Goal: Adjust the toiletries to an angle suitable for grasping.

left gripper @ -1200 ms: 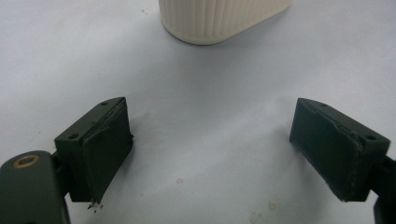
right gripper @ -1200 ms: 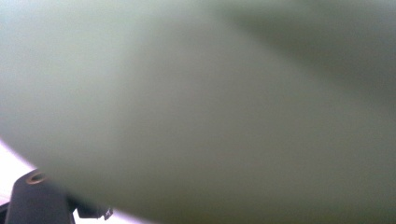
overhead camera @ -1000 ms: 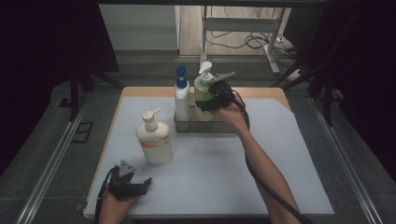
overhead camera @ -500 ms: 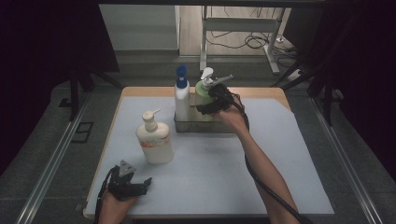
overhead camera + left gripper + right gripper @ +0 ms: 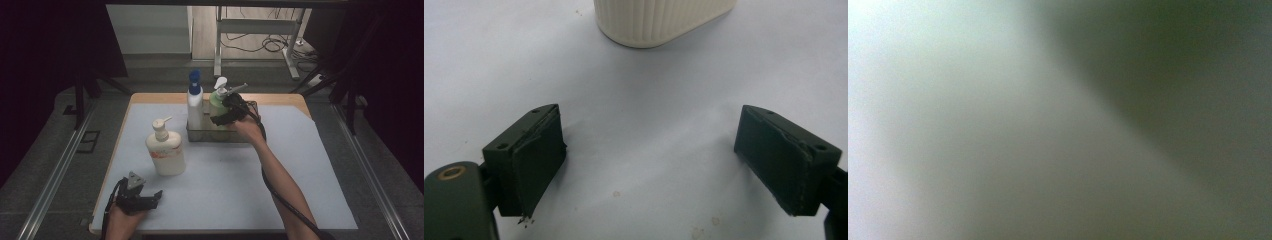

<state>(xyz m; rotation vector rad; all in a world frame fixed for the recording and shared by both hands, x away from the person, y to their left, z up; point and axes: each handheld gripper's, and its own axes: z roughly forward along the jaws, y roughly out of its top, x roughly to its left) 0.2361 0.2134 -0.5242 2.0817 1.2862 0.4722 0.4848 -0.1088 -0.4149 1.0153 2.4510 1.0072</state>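
Your right gripper [image 5: 226,111] is clamped on the green pump bottle [image 5: 217,102], which stands in the metal tray [image 5: 220,135] directly under your hand. Judging by its smooth plastic, it is stiff, slippery and top-heavy, so grip the body, not the pump. The blue-capped bottle [image 5: 194,102] stands just beside your gripper and crowds it; your left gripper [image 5: 664,165] rests with jaws apart, the cream bottle [image 5: 659,20] ahead of it.
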